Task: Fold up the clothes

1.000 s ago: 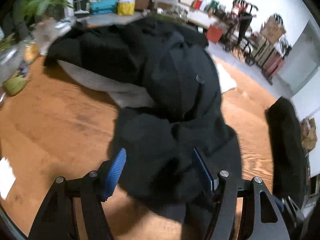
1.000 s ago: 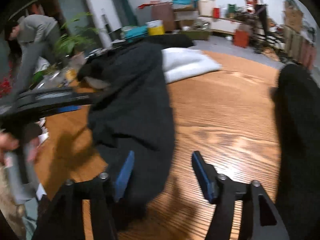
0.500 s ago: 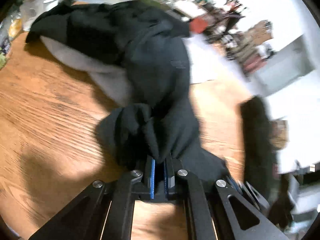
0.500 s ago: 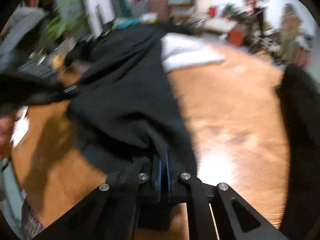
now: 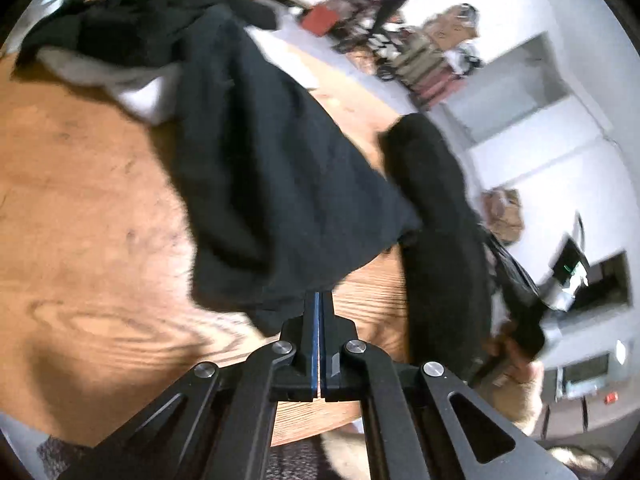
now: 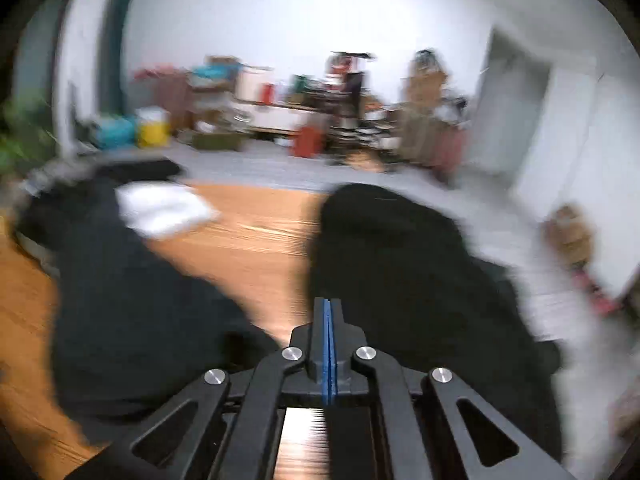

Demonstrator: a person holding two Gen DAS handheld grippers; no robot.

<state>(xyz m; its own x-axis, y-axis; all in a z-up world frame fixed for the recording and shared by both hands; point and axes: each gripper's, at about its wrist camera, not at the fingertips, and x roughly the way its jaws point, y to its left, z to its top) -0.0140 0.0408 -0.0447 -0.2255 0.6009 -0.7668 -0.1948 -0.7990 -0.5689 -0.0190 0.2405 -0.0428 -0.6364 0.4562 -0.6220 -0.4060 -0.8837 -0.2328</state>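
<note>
- Wooden table [image 5: 80,208], bearing the clothes.
- Black garment [image 5: 260,168] stretched in a long band from the far pile toward the left gripper [image 5: 319,304]; a second ago heaped and crumpled, now pulled taut.
- Dark folded pile [image 5: 436,208] just beside it.
- Left gripper pinched on the garment's near edge, wide apart a second ago.
- Right gripper [image 6: 328,312] also closed; cloth between its pads too blurred to tell.

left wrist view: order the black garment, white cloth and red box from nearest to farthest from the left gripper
1. Black garment: right at the left gripper, its edge at the shut pads.
2. White cloth: up and left on the wooden table, partly under dark clothes.
3. Red box: far back on the floor, beyond the table.
</note>
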